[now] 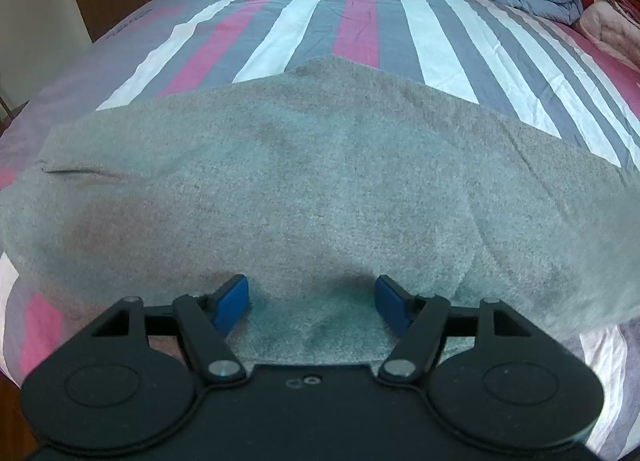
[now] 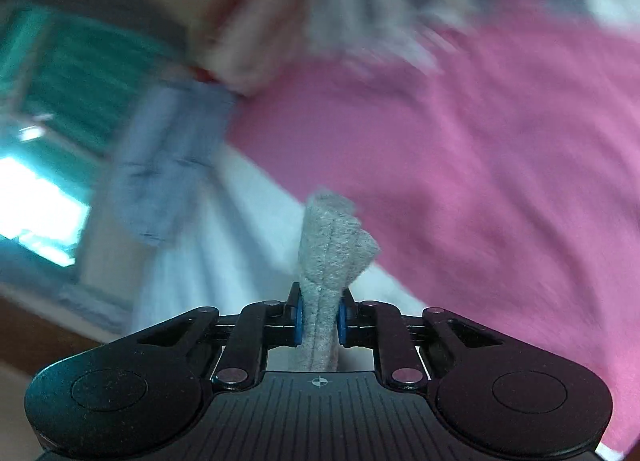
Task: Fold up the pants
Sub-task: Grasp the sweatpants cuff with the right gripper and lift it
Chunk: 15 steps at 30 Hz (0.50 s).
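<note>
The right hand-held gripper (image 2: 319, 319) pinches the pants (image 1: 320, 189); the left hand-held gripper (image 1: 314, 301) hangs open above them.

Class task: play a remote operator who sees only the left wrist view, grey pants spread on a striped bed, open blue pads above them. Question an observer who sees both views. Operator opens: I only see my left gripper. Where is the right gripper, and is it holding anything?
Observer: The right gripper is shut on a bunched fold of the grey pants.
Operator: How much cloth sticks out past it?
Observer: A short tuft stands up beyond the blue pads, with a seam line down its middle.
Operator: What lies behind it?
Observer: A pink stretch of the bed sheet, badly blurred; the view is tilted, so nothing finer can be told.
Operator: And my left?
Observer: The left gripper is open over the pants, gripping nothing.
</note>
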### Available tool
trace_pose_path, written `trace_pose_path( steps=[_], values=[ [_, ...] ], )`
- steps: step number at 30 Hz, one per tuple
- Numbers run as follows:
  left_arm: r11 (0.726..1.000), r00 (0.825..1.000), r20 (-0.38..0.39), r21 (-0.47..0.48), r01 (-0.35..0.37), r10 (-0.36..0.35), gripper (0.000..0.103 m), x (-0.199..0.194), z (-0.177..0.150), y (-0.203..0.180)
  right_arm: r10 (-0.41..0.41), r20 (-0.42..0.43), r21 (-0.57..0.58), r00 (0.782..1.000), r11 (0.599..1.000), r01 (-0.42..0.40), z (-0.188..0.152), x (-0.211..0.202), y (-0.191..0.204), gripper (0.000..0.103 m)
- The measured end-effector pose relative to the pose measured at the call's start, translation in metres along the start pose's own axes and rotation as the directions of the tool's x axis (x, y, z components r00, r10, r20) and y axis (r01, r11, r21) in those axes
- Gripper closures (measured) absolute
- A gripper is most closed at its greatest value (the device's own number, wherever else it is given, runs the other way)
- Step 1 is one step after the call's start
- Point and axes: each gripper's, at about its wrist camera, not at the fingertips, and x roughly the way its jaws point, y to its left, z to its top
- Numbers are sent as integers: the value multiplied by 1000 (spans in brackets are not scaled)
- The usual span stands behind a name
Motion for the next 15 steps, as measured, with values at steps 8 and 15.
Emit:
trace_pose_path(
  steps=[8, 15],
  values=[
    [1000, 1000, -1, 5, -12, 12, 37, 1, -2, -1, -239, -104, 74, 965, 966, 247, -24, 23, -42, 87],
    [1000, 1000, 2, -4, -5, 5, 36, 0, -2, -2, -127, -133, 158, 983, 976, 147, -24, 23, -54, 94]
  ],
)
